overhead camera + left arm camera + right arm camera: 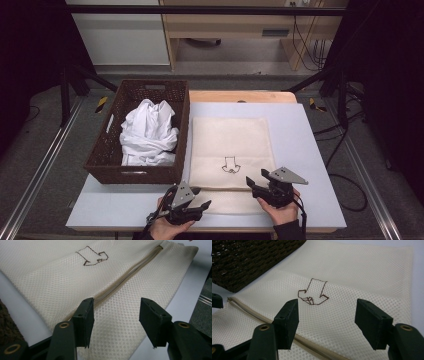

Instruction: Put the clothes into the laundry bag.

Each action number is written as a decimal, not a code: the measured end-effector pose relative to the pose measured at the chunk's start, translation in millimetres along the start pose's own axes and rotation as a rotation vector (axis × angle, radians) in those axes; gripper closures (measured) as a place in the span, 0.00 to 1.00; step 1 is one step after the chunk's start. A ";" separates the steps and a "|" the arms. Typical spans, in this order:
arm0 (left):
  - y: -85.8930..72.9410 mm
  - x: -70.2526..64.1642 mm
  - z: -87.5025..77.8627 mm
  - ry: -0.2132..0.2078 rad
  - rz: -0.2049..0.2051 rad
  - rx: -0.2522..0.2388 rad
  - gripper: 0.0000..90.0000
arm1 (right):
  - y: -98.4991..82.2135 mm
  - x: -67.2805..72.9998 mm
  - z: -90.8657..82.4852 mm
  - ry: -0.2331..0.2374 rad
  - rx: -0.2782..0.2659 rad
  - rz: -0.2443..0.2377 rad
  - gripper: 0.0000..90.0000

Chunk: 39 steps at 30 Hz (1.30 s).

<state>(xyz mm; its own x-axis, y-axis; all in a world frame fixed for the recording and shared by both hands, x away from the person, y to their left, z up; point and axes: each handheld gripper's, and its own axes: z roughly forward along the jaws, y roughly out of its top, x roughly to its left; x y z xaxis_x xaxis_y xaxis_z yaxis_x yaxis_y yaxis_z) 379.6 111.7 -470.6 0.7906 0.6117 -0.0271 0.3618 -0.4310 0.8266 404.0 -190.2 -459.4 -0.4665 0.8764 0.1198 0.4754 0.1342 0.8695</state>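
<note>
A cream mesh laundry bag (pixel 231 150) is laid flat on the table (pixel 310 150), just right of the wicker basket (pixel 107 160) w/ white garments (pixel 149 132). Left gripper (pixel 199 198) & right gripper (pixel 254 181) are held at its near edge, fingers spread, nothing pinched. Step judged: unzipping; next, the pull must be found. The zipper (pixel 125 280) is seen in the gripper views.

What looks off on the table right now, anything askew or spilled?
Nothing stands out. The mesh bag lies flat and square on the table, zipper closed as far as it shows. White cloth sits bunched inside the basket.
</note>
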 end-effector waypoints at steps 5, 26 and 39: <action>0.9 -1.6 2.9 -0.025 0.014 0.012 0.61 | -0.6 4.5 3.9 0.012 0.025 -0.013 0.40; 11.0 -2.6 32.4 -0.073 0.026 0.084 0.99 | 4.1 15.3 14.7 0.030 0.062 -0.038 0.49; 4.6 -5.4 38.0 -0.067 0.056 0.088 0.99 | -5.5 35.9 31.3 0.076 0.172 -0.115 0.61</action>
<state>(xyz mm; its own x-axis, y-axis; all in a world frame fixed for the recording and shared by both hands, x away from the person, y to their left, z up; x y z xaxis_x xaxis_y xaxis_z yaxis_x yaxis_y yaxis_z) 395.7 81.2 -488.1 0.8409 0.5408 -0.0221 0.3556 -0.5214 0.7757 408.0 -145.0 -474.9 -0.5768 0.8143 0.0658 0.5330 0.3141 0.7857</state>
